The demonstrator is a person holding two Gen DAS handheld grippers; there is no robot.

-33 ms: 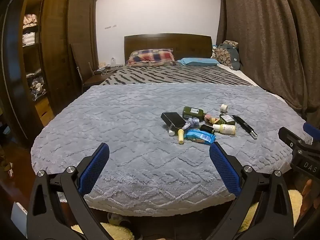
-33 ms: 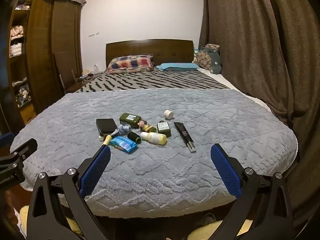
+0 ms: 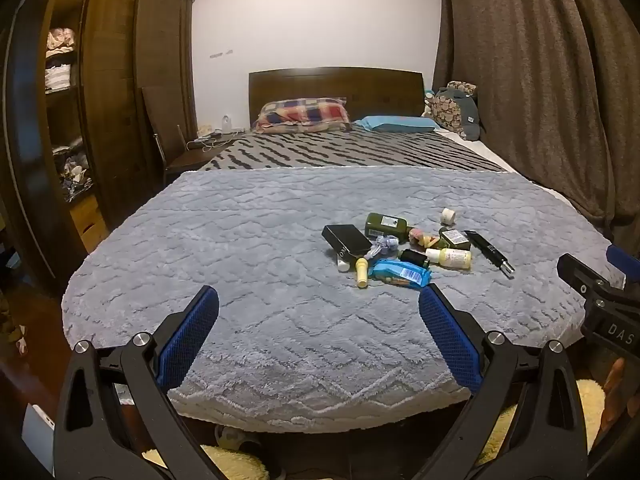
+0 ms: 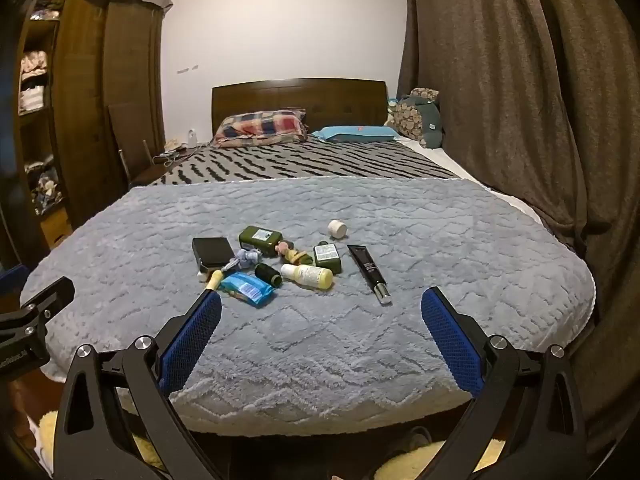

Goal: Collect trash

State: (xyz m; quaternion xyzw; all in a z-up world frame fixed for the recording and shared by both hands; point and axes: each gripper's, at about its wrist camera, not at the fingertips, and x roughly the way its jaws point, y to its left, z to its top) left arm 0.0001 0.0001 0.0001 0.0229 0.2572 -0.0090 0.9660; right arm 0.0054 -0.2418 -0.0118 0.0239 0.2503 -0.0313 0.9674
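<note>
Left wrist view: we find the left tongs (image 3: 319,340) spread wide, empty, above the bed (image 3: 248,264); trash pile (image 3: 404,246) lies ahead, right.
Right wrist view: we find the right tongs (image 4: 321,342) spread wide, empty; pile (image 4: 280,264) ahead, left.

Lighting: dim, warm indoor; white wall (image 3: 312,20) brightest, at 12 o'clock. Shadows soft. Focus sharp centrally. Edges: strong fisheye bending, black vignette corners.

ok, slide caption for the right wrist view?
Open right gripper faces bottles, black tube and blue packet on grey blanket.
</note>
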